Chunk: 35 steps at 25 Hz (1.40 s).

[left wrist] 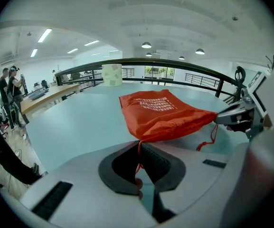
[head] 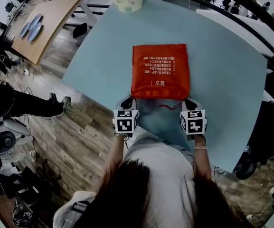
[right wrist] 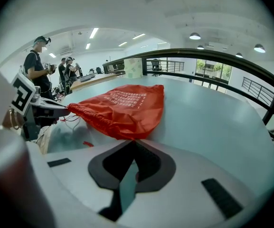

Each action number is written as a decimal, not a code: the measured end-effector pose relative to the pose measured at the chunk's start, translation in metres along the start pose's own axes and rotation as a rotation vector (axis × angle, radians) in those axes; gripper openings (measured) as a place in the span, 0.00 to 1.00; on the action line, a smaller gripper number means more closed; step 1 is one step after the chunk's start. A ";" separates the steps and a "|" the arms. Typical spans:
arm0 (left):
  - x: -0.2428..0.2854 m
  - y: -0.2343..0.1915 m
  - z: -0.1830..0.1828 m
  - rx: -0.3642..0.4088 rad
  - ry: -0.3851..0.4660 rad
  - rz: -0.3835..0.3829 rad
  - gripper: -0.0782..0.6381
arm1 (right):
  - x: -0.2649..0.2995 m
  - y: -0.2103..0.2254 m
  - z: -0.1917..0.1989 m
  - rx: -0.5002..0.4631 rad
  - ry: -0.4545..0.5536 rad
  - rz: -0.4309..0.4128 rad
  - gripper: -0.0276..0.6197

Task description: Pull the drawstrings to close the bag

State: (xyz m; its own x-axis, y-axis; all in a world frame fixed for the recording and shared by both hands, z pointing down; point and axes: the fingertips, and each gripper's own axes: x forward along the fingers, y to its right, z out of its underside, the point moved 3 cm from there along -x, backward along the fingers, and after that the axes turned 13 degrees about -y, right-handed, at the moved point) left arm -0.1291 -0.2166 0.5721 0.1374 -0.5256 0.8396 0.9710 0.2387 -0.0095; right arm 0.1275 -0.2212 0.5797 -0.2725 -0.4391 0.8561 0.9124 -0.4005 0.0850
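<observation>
1. Head view: the orange bag [head: 160, 70] lies flat at frame centre on the blue table [head: 222, 70]. The left gripper [head: 127, 102] and right gripper [head: 190, 102] sit at its two lower corners.
2. Left gripper view: the jaws are clenched on the red drawstring [left wrist: 138, 153], which leaves the bag's near corner at lower centre.
3. Right gripper view: the jaws are pressed together, pinching the bag's gathered near corner at centre.
</observation>
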 end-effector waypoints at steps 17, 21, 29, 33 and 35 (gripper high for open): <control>-0.007 -0.009 -0.006 -0.055 0.024 -0.027 0.13 | -0.013 0.020 0.007 0.068 0.024 0.031 0.08; -0.009 -0.013 -0.005 -0.073 0.026 -0.039 0.13 | -0.017 0.027 0.009 0.090 0.028 0.042 0.08; -0.013 -0.026 -0.001 -0.113 0.033 -0.058 0.13 | -0.021 0.043 0.018 0.166 0.040 0.060 0.08; -0.013 -0.025 0.001 -0.114 0.028 -0.057 0.13 | -0.023 0.045 0.019 0.181 0.046 0.056 0.08; -0.013 -0.026 0.001 -0.119 0.028 -0.058 0.13 | -0.024 0.047 0.019 0.203 0.050 0.050 0.08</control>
State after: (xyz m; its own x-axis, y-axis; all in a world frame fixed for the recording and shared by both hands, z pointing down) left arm -0.1560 -0.2152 0.5619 0.0839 -0.5585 0.8252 0.9936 0.1097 -0.0267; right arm 0.1831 -0.2145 0.5732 -0.2356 -0.4957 0.8359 0.9666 -0.2091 0.1484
